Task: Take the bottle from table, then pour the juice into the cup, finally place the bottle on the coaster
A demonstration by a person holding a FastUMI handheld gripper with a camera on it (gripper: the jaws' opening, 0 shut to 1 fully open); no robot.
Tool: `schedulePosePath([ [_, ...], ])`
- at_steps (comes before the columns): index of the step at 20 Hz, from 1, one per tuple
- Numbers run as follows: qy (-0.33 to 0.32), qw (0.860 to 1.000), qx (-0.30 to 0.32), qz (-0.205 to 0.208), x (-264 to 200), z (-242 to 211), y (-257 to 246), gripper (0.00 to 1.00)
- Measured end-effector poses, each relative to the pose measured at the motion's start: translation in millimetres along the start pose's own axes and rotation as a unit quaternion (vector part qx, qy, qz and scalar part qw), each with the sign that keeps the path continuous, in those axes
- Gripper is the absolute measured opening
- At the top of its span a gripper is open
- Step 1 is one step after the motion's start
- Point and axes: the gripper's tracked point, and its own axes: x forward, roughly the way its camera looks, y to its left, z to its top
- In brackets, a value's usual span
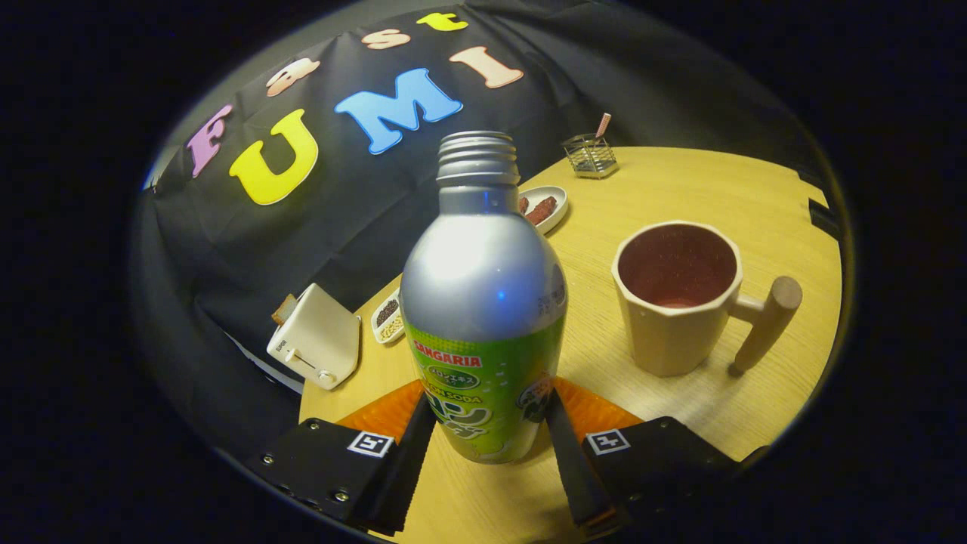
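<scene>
While the gripper (489, 431) stood with its two fingers spread just wide enough to flank the bottle (483, 302), the pads seemed to press the lower label on both sides, so the hold looked closed on the can-shaped body rather than loose around it. The bottle, a silver aluminium one with a green label and an uncapped threaded neck, stood upright between the fingers, its base over or just above an orange coaster (378, 412) whose corners showed on either side; whether it rested there or hung clear could not be told. Beyond the fingers to the right stood the cream faceted cup (676, 302) with a wooden handle, near but apart from the bottle, its dark inside showing little if any liquid. Farther off on the wooden table (718, 189) lay a small toaster (317, 336), two little dishes and a wire holder. Judging from this, a good pour would call for a firm, low grip kept steady, the open neck carried over the cup's rim before tipping, and a slow tilt so nothing splashed past the cup wall.
</scene>
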Motion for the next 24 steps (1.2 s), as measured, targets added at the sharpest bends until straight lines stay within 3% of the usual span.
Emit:
schedulePosePath([
  [12,-0.065,0.986,-0.153,-0.027,48,36,12,0.78],
  [24,-0.071,0.977,-0.198,-0.025,99,44,16,0.78],
])
